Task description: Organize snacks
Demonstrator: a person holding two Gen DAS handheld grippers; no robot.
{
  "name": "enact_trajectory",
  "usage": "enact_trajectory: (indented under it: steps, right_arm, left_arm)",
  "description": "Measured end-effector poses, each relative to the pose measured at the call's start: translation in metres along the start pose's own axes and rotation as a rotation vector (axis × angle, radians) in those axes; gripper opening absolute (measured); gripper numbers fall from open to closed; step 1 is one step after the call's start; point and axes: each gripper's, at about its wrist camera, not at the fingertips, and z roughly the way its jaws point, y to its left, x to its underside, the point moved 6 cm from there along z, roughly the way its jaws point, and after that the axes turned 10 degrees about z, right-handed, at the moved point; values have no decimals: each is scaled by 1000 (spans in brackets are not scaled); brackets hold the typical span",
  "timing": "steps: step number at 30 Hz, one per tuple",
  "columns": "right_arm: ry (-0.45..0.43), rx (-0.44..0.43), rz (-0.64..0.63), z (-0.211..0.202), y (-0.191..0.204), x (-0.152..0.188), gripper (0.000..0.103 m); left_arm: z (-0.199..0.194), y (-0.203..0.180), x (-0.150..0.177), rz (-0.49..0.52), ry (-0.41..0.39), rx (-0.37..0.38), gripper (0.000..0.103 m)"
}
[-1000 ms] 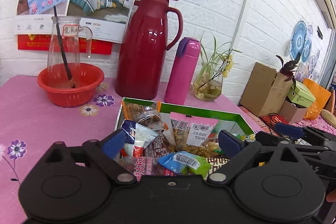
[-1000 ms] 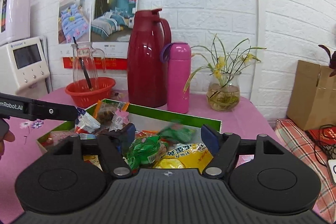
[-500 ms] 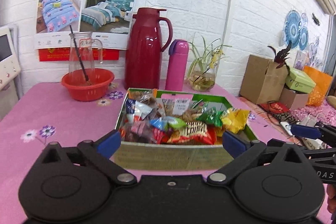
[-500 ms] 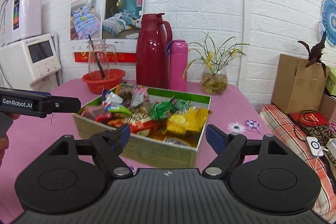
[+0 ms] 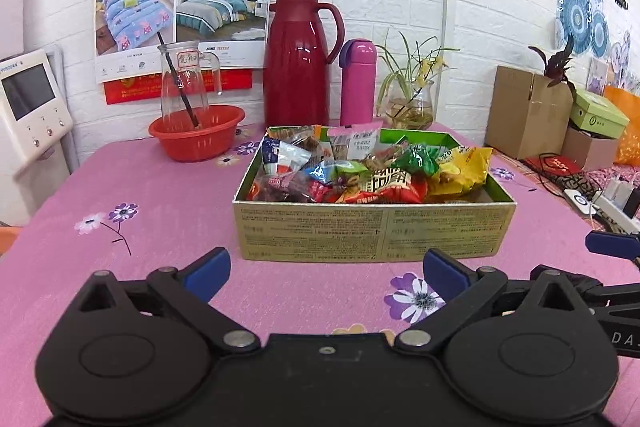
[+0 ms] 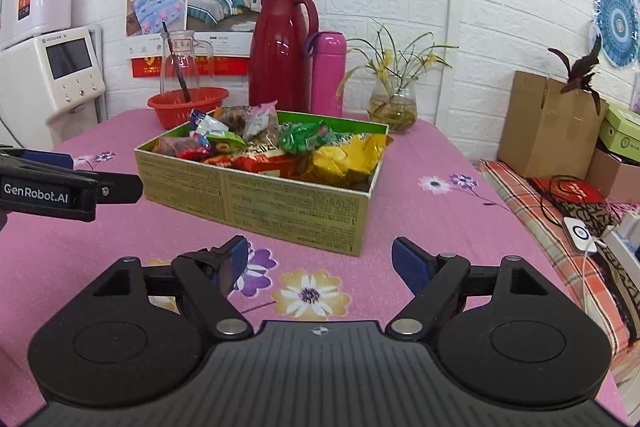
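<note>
A green-lined cardboard box sits on the pink flowered tablecloth, filled with several snack packets: yellow, green, and red. My left gripper hangs open in front of the box's near wall, nothing between its blue fingertips. The right gripper is open too, empty, just short of the box's near right corner. The left gripper's arm shows at the left edge of the right wrist view.
Behind the box stand a red thermos jug, a pink flask, a glass vase with a plant and a red bowl holding a glass pitcher. Cardboard boxes and cables lie off the table's right edge.
Both grippers have drawn back and away from the box. A second ago they hovered over the snacks; now the whole box shows ahead of them. Both stay open.
</note>
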Motion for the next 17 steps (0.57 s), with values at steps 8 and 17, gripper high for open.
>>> enact_trajectory:
  steps: [8,17]
  right_arm:
    - [11,15,22,2,-7,7,103]
    - [12,18,24,2,-6,8,103]
  left_arm:
    - [5,-4,6,-2,14,-3,103]
    - [6,-4,9,-7,21,-3,103]
